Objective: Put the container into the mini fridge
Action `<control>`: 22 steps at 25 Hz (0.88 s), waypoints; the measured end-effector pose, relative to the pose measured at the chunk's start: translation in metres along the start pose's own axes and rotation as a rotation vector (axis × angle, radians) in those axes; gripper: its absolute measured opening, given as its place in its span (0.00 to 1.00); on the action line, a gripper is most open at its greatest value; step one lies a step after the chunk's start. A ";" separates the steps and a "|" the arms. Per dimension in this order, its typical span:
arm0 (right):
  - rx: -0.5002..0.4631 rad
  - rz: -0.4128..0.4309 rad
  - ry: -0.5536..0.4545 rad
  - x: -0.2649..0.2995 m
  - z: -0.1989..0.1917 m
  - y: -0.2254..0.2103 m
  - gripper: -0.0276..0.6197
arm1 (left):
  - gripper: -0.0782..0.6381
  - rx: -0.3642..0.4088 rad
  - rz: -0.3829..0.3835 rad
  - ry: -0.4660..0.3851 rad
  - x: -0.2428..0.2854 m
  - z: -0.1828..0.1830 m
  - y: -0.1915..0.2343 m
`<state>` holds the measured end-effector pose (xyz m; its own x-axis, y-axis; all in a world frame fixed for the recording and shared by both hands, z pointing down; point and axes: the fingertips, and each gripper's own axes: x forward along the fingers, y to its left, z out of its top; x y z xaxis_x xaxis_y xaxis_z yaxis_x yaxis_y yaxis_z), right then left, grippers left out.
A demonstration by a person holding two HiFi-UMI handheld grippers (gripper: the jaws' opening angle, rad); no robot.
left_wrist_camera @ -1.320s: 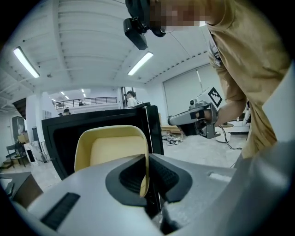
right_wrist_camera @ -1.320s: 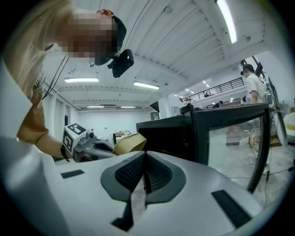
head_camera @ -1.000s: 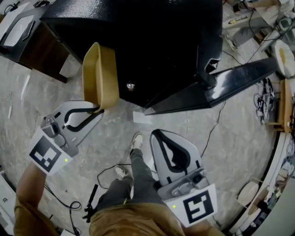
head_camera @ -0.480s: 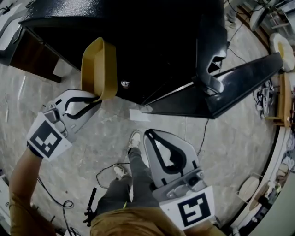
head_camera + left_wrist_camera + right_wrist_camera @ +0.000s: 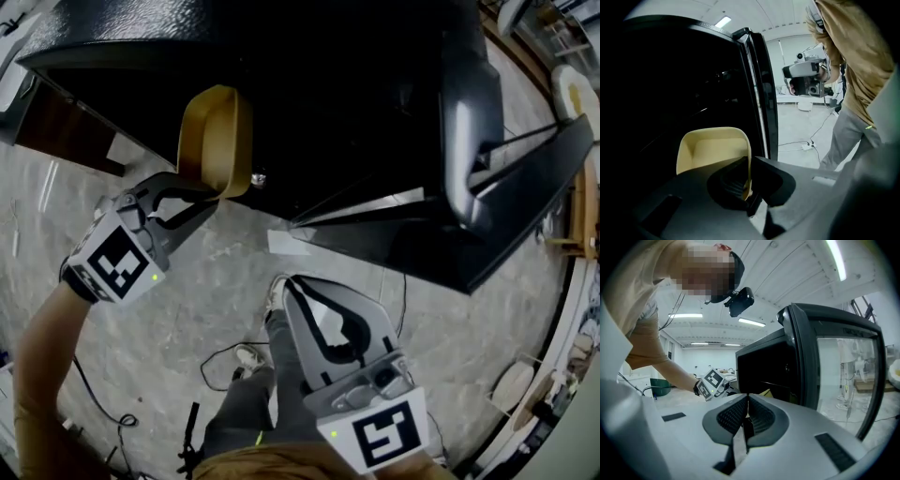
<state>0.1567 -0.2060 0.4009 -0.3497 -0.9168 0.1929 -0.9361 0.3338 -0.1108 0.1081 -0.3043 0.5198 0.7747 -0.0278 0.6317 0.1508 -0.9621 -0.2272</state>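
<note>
At the mouth of the open mini fridge point(image 5: 328, 84), toward ten o'clock in the head view, the left tool point(image 5: 200, 193) grips one wall of the tan container point(image 5: 217, 131), which is tipped on edge. At six o'clock, the right tool point(image 5: 309, 289) is clenched on nothing.

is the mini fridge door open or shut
Open: the door stands swung out from the mini fridge, baring its dark inside.
</note>
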 end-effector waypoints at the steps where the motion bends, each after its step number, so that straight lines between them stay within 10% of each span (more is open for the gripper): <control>1: 0.000 0.001 0.001 0.003 0.000 -0.003 0.05 | 0.13 0.002 -0.006 0.012 0.004 -0.004 0.003; 22: 0.014 0.025 0.039 0.021 -0.025 0.004 0.05 | 0.13 0.168 -0.082 0.234 0.045 -0.062 0.026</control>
<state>0.1448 -0.2181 0.4291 -0.3748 -0.8987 0.2277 -0.9264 0.3536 -0.1294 0.1085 -0.3476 0.5880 0.5961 -0.0321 0.8023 0.3218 -0.9059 -0.2753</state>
